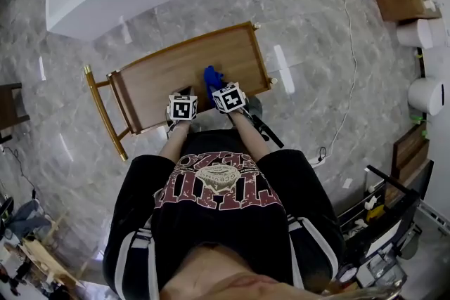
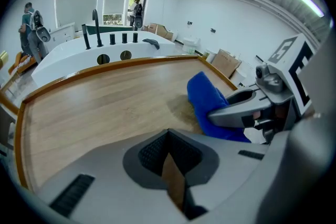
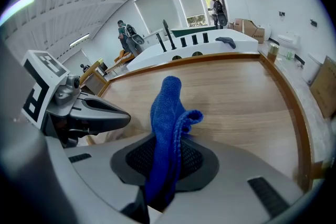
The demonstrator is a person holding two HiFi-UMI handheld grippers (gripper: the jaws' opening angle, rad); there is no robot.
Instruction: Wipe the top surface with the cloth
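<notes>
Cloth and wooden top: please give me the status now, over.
Right gripper shut on blue cloth. Left gripper shut, empty, beside it. Cloth over wooden top, contact unclear. Nothing else seen on the top.

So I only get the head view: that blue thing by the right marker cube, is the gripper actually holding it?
Observer: Yes. The right gripper view shows the right gripper with its jaws shut on the blue cloth, which sticks up from between them.
Operator: And the left one?
Observer: Its own view shows the left gripper shut with nothing in it, over the wooden tabletop.
Operator: Anyone else around?
Observer: Yes, a person stands far off across the room.
</notes>
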